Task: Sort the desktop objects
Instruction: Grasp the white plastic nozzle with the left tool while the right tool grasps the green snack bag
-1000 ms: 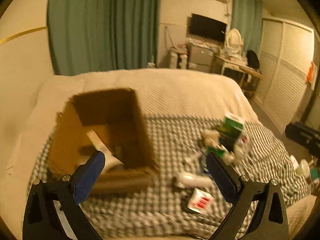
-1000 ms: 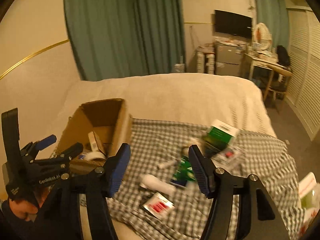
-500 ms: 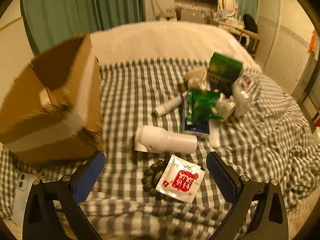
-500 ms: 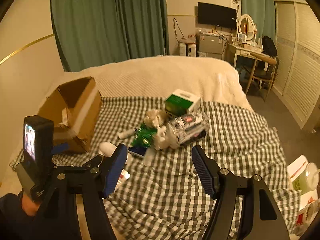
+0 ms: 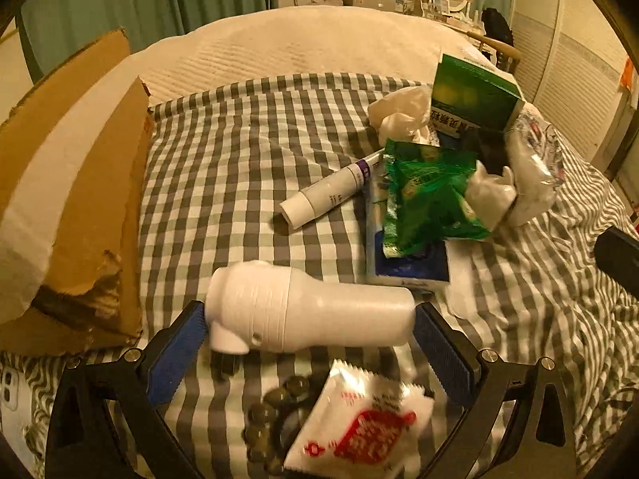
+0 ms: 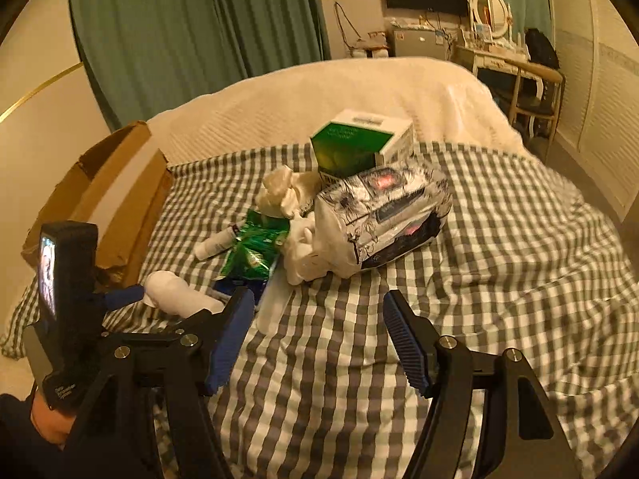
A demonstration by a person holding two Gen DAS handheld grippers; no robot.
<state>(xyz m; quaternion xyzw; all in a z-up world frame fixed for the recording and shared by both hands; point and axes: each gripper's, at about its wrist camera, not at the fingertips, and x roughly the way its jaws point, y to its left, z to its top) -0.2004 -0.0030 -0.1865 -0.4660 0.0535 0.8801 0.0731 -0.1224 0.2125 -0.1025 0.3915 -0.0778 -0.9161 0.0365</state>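
A white plastic bottle (image 5: pixel 307 313) lies on its side on the checked cloth, between the open blue pads of my left gripper (image 5: pixel 309 343), which straddles it without clear contact. Just in front lie a red-and-white sachet (image 5: pixel 359 427) and a dark bead bracelet (image 5: pixel 271 411). A white tube (image 5: pixel 329 193), a green snack bag (image 5: pixel 427 195) and a green box (image 5: pixel 471 95) lie further off. My right gripper (image 6: pixel 319 343) is open and empty over bare cloth, short of a printed tissue pack (image 6: pixel 383 215). The left gripper and bottle (image 6: pixel 175 293) show at left in the right wrist view.
An open cardboard box (image 5: pixel 68 199) stands on the left edge of the cloth (image 5: pixel 239 151). A phone (image 5: pixel 10 391) lies at the near left corner. A blue-and-white pack (image 5: pixel 407 267) lies under the green bag. The bed's cream cover extends behind; furniture stands far right.
My left gripper swung from the cardboard box to the right and down, now straddling the white bottle. My right gripper moved right, toward the tissue pack. Both stayed open.
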